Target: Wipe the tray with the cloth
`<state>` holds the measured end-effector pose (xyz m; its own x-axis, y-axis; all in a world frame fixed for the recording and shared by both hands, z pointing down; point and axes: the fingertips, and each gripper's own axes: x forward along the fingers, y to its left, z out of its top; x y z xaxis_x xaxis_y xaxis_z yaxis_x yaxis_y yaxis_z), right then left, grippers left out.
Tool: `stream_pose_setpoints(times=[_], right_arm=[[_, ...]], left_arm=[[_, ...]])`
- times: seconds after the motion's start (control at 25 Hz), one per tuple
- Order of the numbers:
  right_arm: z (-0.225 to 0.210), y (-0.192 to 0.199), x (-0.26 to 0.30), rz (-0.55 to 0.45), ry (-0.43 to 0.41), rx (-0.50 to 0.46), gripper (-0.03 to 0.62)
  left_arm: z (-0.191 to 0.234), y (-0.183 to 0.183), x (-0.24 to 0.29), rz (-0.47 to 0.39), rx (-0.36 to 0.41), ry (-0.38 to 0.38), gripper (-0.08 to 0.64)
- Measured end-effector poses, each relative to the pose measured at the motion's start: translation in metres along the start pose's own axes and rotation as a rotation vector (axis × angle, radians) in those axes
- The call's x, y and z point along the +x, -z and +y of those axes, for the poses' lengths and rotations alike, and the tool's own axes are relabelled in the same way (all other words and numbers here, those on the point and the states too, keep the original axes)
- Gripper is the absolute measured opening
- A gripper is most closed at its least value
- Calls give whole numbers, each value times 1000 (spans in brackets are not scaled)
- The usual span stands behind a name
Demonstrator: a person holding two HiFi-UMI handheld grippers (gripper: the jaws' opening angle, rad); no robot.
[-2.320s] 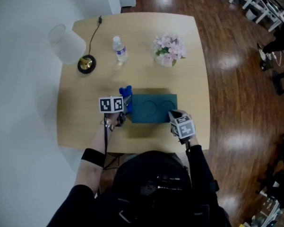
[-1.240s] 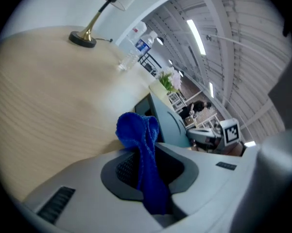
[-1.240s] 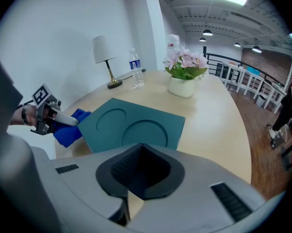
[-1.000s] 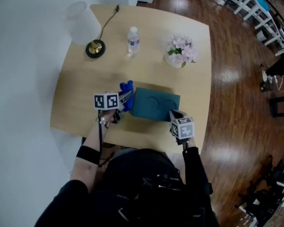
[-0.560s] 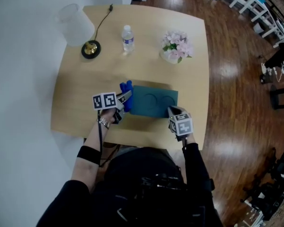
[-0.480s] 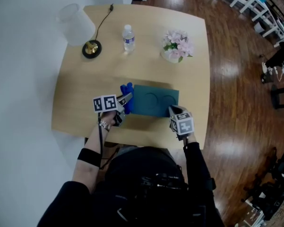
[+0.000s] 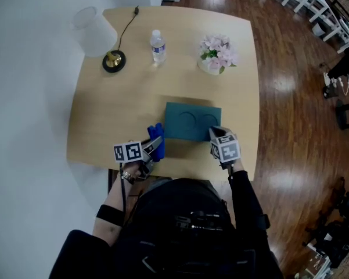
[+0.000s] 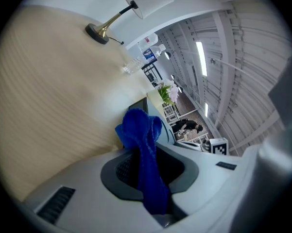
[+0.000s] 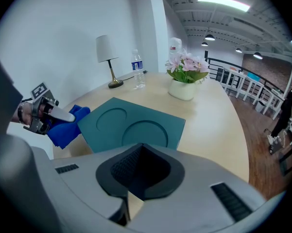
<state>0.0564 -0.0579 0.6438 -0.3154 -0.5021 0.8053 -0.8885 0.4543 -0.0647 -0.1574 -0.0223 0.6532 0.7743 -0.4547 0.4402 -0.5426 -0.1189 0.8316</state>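
The teal tray [image 7: 191,122] with two round recesses lies on the wooden table [image 7: 104,115] in front of me. My left gripper [image 7: 153,147] is shut on the blue cloth [image 7: 157,148], which hangs bunched from its jaws just off the tray's near left corner. The left gripper view shows the cloth [image 8: 142,135] pinched between the pads, with the tray's edge [image 8: 139,104] behind it. My right gripper [image 7: 216,134] sits at the tray's near right corner, jaws together with nothing seen between them. From the right gripper view, the tray [image 9: 131,125] lies ahead and the cloth [image 9: 64,129] to its left.
At the table's far side stand a lamp [image 7: 96,35] with a white shade, a water bottle [image 7: 157,45] and a pot of pink flowers [image 7: 216,54]. The table's near edge [image 7: 162,168] runs just below both grippers. Wood floor lies to the right.
My left gripper has drawn back toward me with the cloth, from the tray's left edge to beside its near left corner. The right gripper has stayed at the tray's near right corner.
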Motion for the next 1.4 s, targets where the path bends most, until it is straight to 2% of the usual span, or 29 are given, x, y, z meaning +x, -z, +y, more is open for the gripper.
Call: stream_pose_setpoints(times=[0.16,0.24,0.32,0.4,0.48,0.56,0.68,0.8,0.96,1.2,1.32,1.36,1.4], right_arm=[[1,1,2,11,-21,4,9],[1,-1,0,26,-53,-27,9],[-13,-15,-2,6,-50,-57,9],[-41,-38,-2,-39,-17,-48,9],[-69,-59,4,-54,2,-40,9],[-89,-72,17,-17,5,-81,9],[-96,-78,42,69,-47,-178,9],[-92,-70,60,158,-115,-257,9],[-85,-66,62,192,-183,-287,9],[-90,-36,52,212,-191,-286,9],[-55,-15,37,207,-317,-320,9],[-46,-12,33,200,-331,-333,9],[-45,-11,32,193,-308,-331,9]], left_arm=[[-10,46,-7,110,72,-14,72],[-18,71,-9,168,109,-27,72],[-24,87,-9,211,148,-62,72],[-23,91,-4,209,161,-118,72],[-20,85,2,167,129,-171,72],[-17,76,7,119,93,-221,72],[-16,65,13,70,57,-275,74],[-17,59,19,56,49,-294,74],[-18,51,26,59,59,-310,74],[-9,20,35,45,80,-330,74],[-1,-4,39,51,125,-344,74],[2,-11,40,56,143,-350,74],[4,-16,41,63,160,-356,74]])
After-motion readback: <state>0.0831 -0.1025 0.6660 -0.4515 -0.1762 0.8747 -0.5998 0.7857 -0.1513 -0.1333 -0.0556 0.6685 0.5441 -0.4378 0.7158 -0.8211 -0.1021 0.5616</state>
